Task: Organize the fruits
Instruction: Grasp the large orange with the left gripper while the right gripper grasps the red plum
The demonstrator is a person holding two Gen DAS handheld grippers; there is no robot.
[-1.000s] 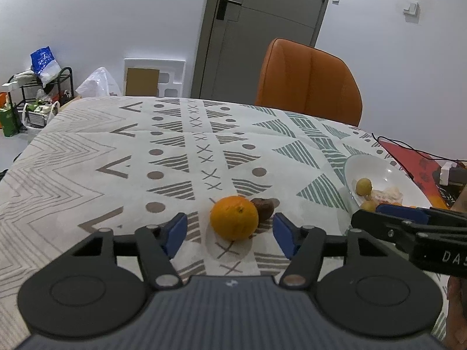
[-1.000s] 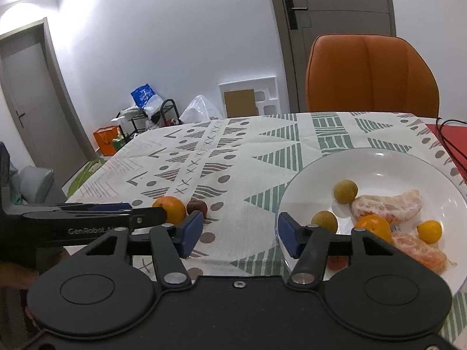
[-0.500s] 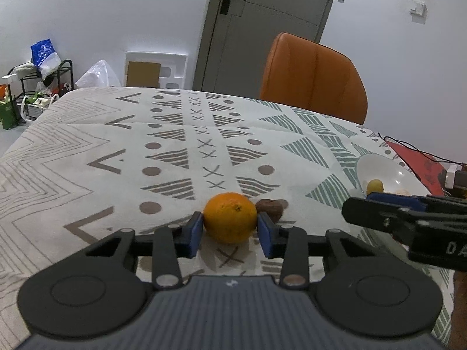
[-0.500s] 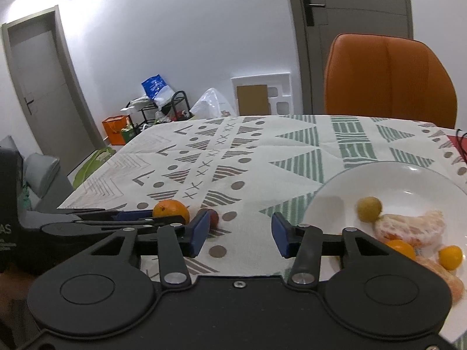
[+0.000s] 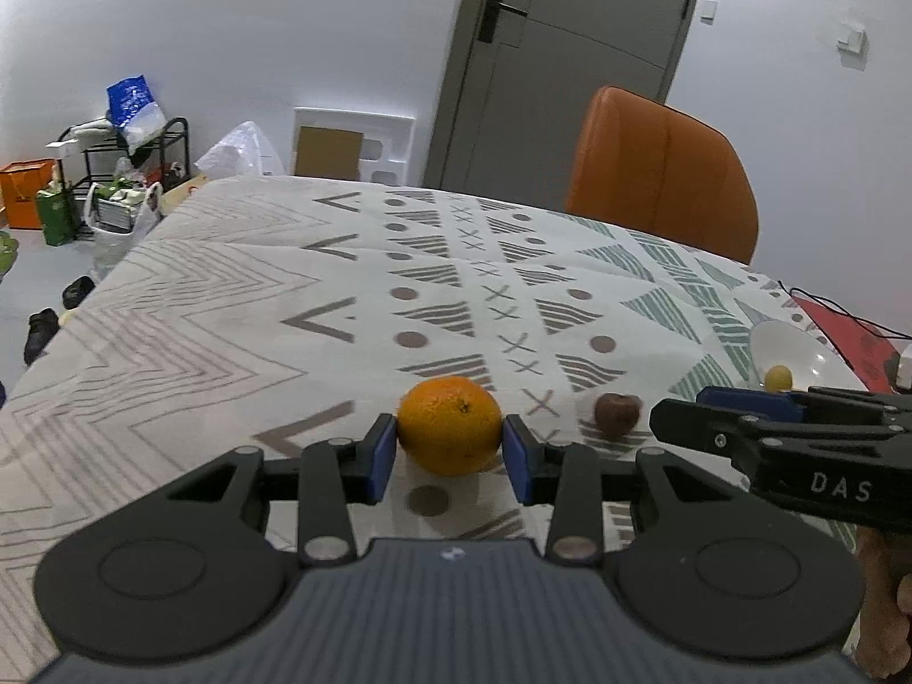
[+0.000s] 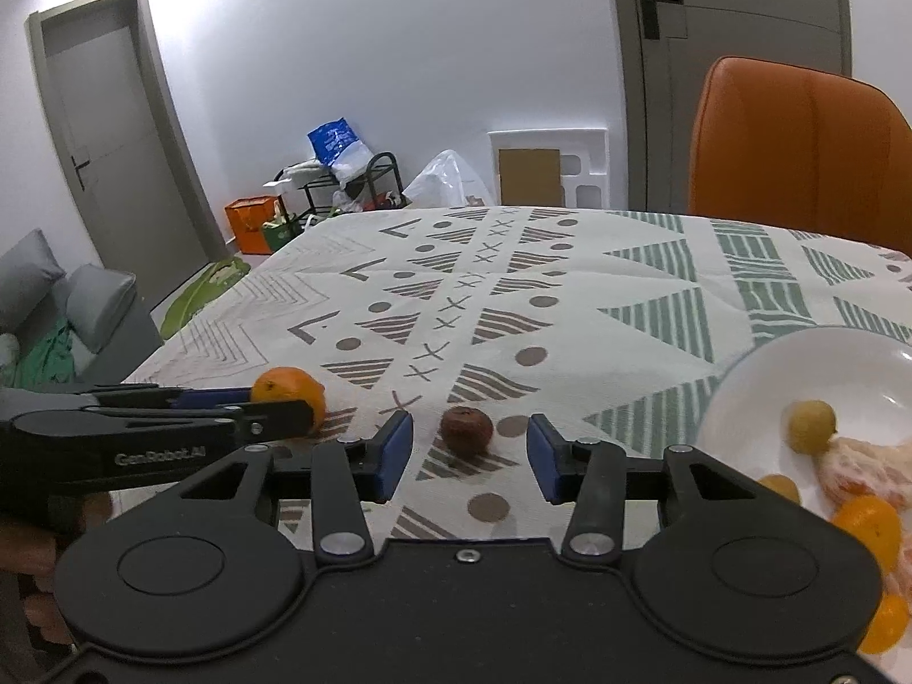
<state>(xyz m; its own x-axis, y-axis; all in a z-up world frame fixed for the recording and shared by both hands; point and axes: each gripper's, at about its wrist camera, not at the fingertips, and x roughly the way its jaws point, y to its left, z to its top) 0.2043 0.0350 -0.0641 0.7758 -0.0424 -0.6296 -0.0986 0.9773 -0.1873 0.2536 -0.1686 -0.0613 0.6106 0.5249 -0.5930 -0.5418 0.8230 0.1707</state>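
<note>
An orange (image 5: 449, 423) sits between the blue pads of my left gripper (image 5: 448, 449), which is shut on it just above the patterned tablecloth; the same orange (image 6: 289, 391) shows in the right wrist view. A small dark brown fruit (image 6: 466, 431) lies on the cloth, slightly ahead of the gap of my right gripper (image 6: 463, 453), which stands open. In the left wrist view that brown fruit (image 5: 616, 414) lies right of the orange, with the right gripper (image 5: 718, 420) coming in from the right. A white plate (image 6: 741, 393) at the right holds a yellow-green fruit (image 6: 810, 426) and orange pieces.
An orange chair (image 5: 661, 176) stands behind the table's far edge. A black cable (image 5: 838, 308) and a red item lie at the right beyond the plate. Off the table's left side are a rack with bags (image 5: 122, 171) and a grey sofa (image 6: 62, 308).
My left gripper has shut on the orange and raised it slightly leftward, away from the brown fruit. My right gripper has swung left from the plate to face the brown fruit.
</note>
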